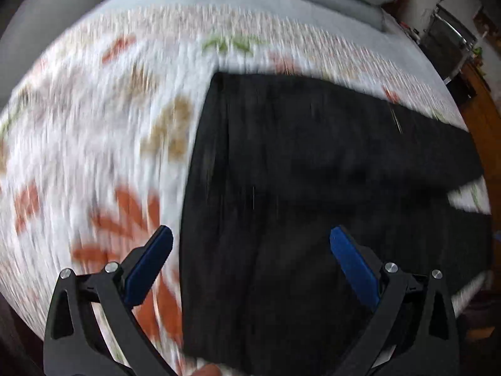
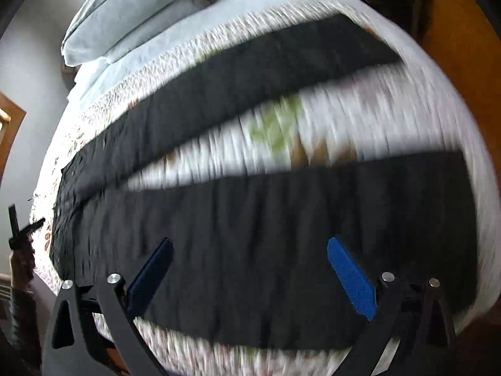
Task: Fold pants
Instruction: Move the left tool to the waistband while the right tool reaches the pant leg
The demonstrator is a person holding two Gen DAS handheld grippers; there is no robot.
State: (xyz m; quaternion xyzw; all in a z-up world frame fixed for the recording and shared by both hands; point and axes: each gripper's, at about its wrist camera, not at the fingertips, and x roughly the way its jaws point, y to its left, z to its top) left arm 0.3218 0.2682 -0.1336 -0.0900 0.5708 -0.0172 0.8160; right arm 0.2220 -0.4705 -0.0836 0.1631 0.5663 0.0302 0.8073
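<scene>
Pants (image 1: 313,188) flat on bed (image 1: 94,125), legs splayed; left claw (image 1: 250,250) and right claw (image 2: 250,257) both spread, empty; single-layer pinch risks a skewed fold.

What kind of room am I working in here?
Most likely a bedroom: black pants lie spread on a bed's white floral bedspread, with pale grey pillows at its head.
</scene>
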